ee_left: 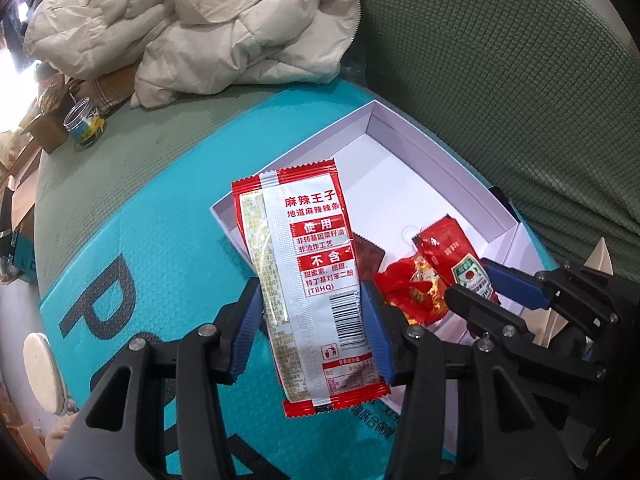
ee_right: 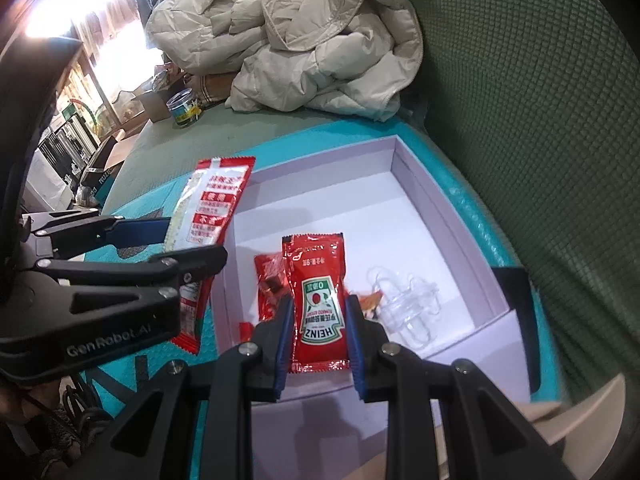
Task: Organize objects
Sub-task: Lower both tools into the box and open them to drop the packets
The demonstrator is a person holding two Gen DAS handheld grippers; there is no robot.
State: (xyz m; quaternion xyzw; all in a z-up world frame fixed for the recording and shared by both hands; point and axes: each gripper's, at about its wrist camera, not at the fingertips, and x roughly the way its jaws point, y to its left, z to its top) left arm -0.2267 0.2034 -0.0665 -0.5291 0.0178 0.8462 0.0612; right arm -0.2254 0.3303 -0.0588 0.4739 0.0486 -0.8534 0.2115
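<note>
My left gripper [ee_left: 314,308] is shut on a long red and white snack packet [ee_left: 308,272], held upright over the near left rim of an open white box [ee_left: 420,152]. That packet [ee_right: 208,208] also shows in the right wrist view, with the left gripper [ee_right: 176,242] on it. My right gripper [ee_right: 320,328] is shut on a red Heinz ketchup packet [ee_right: 318,300], hanging over the box's near part. From the left wrist view the ketchup packet [ee_left: 460,260] and right gripper [ee_left: 476,284] are at the right. Inside the box lie red wrappers [ee_left: 408,288], a dark sachet [ee_left: 368,260] and a clear plastic piece [ee_right: 404,304].
The box [ee_right: 408,184] sits on a teal mat [ee_left: 152,232] over a green cushion. A cream puffy jacket [ee_left: 208,28] is piled at the back. A small clear jar [ee_left: 84,122] stands at the back left. The green textured backrest [ee_left: 520,80] rises to the right.
</note>
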